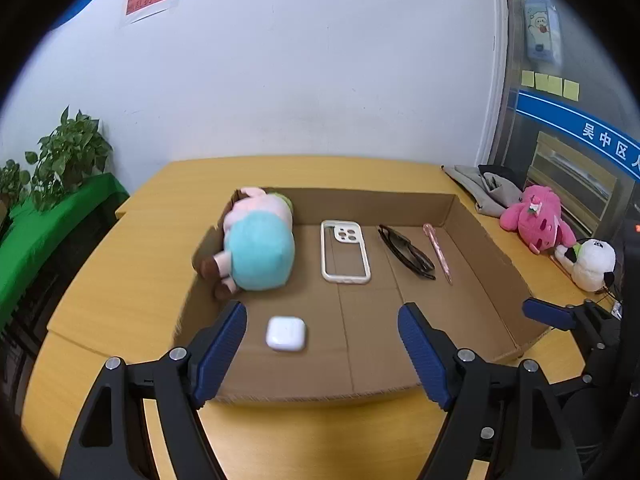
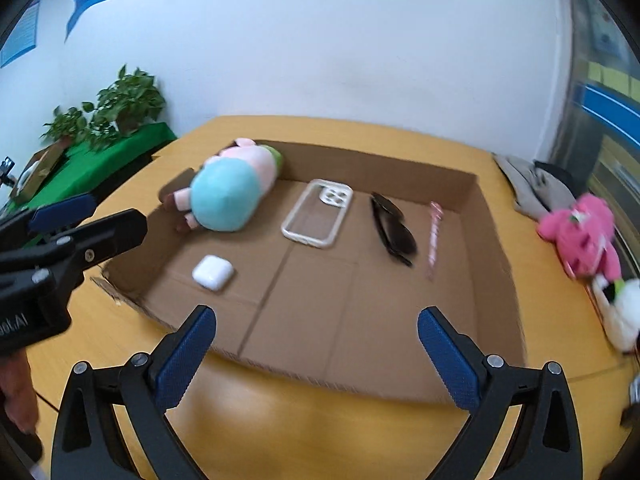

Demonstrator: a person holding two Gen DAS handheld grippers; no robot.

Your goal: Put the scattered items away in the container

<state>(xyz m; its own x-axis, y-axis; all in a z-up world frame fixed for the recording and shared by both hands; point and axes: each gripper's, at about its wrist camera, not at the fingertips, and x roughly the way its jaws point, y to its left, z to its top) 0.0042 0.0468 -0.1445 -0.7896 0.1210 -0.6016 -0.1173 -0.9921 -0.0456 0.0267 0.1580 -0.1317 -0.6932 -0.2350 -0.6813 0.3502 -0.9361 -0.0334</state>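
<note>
A shallow cardboard box (image 1: pixel 486 256) (image 2: pixel 492 248) lies on the yellow table. Inside it lie a pink-and-teal plush toy (image 1: pixel 258 246) (image 2: pixel 226 190), a clear phone case (image 1: pixel 345 251) (image 2: pixel 318 213), black sunglasses (image 1: pixel 406 251) (image 2: pixel 394 230), a pink pen (image 1: pixel 437 251) (image 2: pixel 434 236) and a white earbud case (image 1: pixel 285 333) (image 2: pixel 213 272). My left gripper (image 1: pixel 322 328) is open and empty over the box's near edge, above the earbud case. My right gripper (image 2: pixel 316 336) is open and empty over the near edge.
A pink plush (image 1: pixel 536 216) (image 2: pixel 580 236) and a panda plush (image 1: pixel 592 264) (image 2: pixel 620 308) lie on the table right of the box, with grey cloth (image 1: pixel 480 188) behind them. Potted plants (image 1: pixel 68 156) stand on a green-covered stand at left.
</note>
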